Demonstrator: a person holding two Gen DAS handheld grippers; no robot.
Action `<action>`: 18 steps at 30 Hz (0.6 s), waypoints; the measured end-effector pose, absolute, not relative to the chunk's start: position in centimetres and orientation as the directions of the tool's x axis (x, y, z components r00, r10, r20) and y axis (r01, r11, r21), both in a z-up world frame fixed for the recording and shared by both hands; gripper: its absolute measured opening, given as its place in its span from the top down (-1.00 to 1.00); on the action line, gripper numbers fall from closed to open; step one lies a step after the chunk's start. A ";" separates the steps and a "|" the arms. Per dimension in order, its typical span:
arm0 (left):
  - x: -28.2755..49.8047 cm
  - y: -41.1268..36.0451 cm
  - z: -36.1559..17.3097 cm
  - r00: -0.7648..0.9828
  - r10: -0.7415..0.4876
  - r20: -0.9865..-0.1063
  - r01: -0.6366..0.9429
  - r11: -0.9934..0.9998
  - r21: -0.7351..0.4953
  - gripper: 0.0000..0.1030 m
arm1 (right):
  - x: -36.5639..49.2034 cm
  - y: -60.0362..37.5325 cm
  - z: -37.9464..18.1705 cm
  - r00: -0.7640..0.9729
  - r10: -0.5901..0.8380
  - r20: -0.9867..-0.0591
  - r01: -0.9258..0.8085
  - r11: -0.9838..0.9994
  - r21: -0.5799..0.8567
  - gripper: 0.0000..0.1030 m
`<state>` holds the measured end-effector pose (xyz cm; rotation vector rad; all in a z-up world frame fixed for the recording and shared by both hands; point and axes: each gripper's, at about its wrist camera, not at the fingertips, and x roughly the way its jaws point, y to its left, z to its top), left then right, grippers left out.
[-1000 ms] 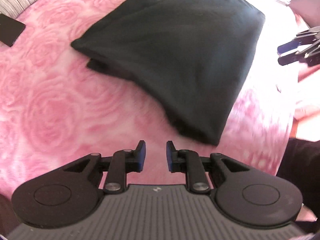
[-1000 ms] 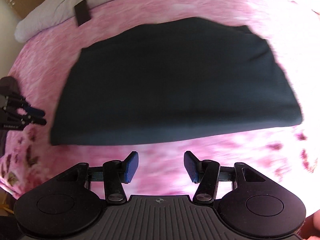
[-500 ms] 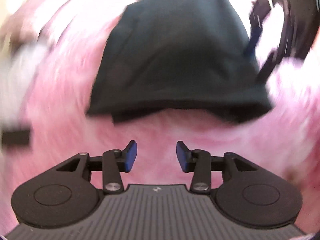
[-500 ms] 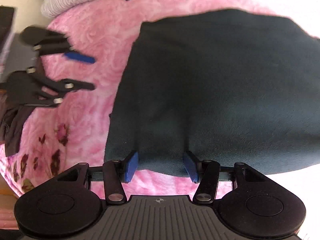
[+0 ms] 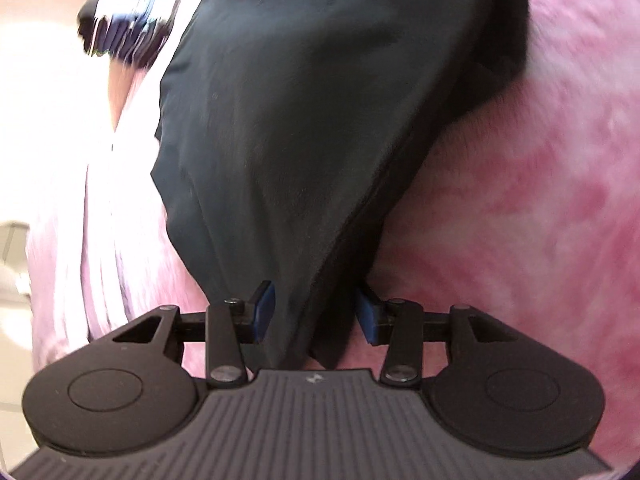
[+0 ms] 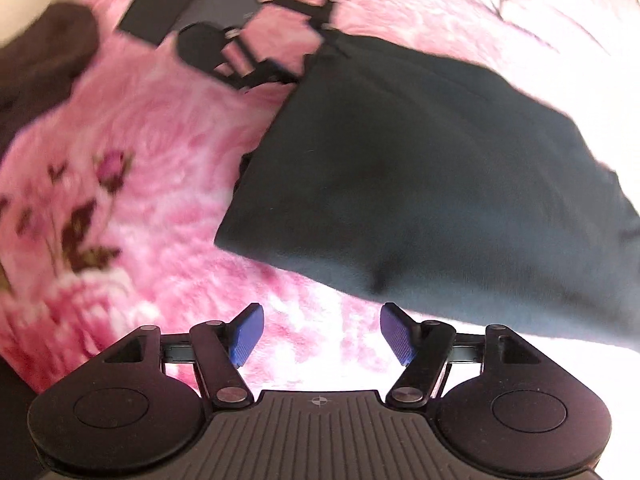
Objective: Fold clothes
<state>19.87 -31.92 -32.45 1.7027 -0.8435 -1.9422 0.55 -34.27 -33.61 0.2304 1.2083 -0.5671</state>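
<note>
I'm looking down my left gripper: its jaws are closing, with the corner of the folded black garment running between the blue pads. The cloth fills the gap, but I cannot tell whether the pads are pressing on it yet. From there the garment is fanning out toward 12 o'clock over the pink blanket; a blurred dark shape sits at 11 o'clock.

My right gripper is spreading wide, jaws opening, nothing between them, only pink blanket under the pads. The garment's near edge is lying just beyond, at 12 to 2 o'clock. A rose print is showing at 9 o'clock. Farther off, at 11 o'clock, the left gripper is meeting the garment's far corner. A dark brown cloth is lying at 10 o'clock.
</note>
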 end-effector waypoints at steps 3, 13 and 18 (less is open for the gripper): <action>20.3 -32.9 -32.5 -0.155 -0.648 -0.746 -0.044 -0.750 0.660 0.74 | 1.8 -32.8 -34.7 0.232 -0.339 -0.912 0.411 0.884 -0.224 -0.32; 19.5 -34.2 -30.1 -0.165 -0.602 -0.782 0.105 -0.799 0.593 0.82 | 4.7 -31.0 -37.1 0.307 -0.487 -0.818 0.173 0.873 -0.455 -0.30; 19.4 -33.6 -28.4 -0.162 -0.600 -0.784 0.127 -0.800 0.586 0.86 | 4.9 -32.5 -35.8 0.315 -0.430 -0.846 0.250 0.897 -0.363 0.88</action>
